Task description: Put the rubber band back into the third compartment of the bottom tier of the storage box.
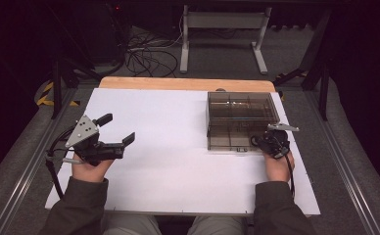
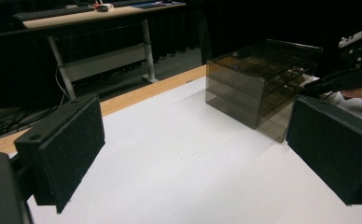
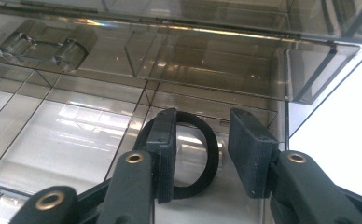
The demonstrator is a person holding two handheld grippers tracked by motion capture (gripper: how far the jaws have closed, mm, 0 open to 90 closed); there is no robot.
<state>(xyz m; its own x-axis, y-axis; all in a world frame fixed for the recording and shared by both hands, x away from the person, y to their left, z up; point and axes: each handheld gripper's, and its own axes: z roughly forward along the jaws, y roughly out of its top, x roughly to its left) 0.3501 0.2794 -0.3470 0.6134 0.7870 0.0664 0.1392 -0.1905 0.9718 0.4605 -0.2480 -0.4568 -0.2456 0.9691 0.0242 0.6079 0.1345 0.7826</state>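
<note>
On the left of the white table, a person's left hand holds the left gripper just above the surface, its jaws spread wide with nothing between them. The left gripper view looks between its two black foam pads across bare table toward the box; both pads are cut off by the frame edges.

To the right stands a smoky, see-through plastic organiser box, near the table's far right corner. It is stacked in shallow drawer levels split by thin dividers. The tinted walls and glare make the upper levels hard to read from above, so whether they hold anything cannot be told.

At the box's near right corner, the right hand holds the right gripper, its tips inside an open drawer compartment. A black elastic hair tie lies flat on the clear compartment floor. The left jaw stands in front of the loop and hides part of it; the right jaw stands just beside the loop's outer edge. The jaws are partly spread and are not pinching the tie. A clear moulded drawer handle shows on the level above.

No brand, label or writing can be read anywhere.
</note>
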